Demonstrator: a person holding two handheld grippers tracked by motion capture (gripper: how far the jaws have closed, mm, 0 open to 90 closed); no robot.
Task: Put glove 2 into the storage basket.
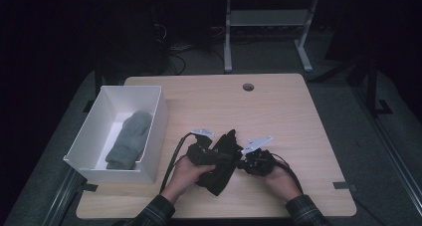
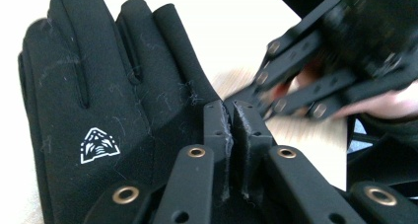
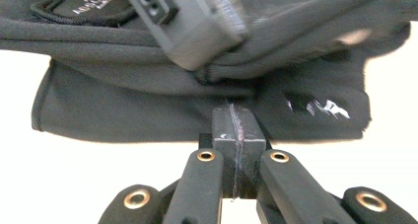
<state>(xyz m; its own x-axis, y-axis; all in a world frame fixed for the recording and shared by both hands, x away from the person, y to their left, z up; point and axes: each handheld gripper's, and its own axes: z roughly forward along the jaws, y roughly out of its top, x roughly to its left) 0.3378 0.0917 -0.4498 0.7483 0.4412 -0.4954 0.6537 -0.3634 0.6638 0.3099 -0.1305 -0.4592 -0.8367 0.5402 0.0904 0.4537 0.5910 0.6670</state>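
Note:
Black gloves lie bunched at the table's front middle, between my two grippers. The left gripper comes in from the left, the right gripper from the right. In the left gripper view a black glove with a white logo spreads out at the left. Its edge runs down into the left gripper, whose pads stand almost together. In the right gripper view the right gripper is shut at the lower edge of the folded black gloves. One of the left gripper's fingers presses on the fabric from above.
A white box stands at the table's left and holds a grey mitten. The wooden table has a round hole near its far edge. A person's hand holds the blurred right gripper.

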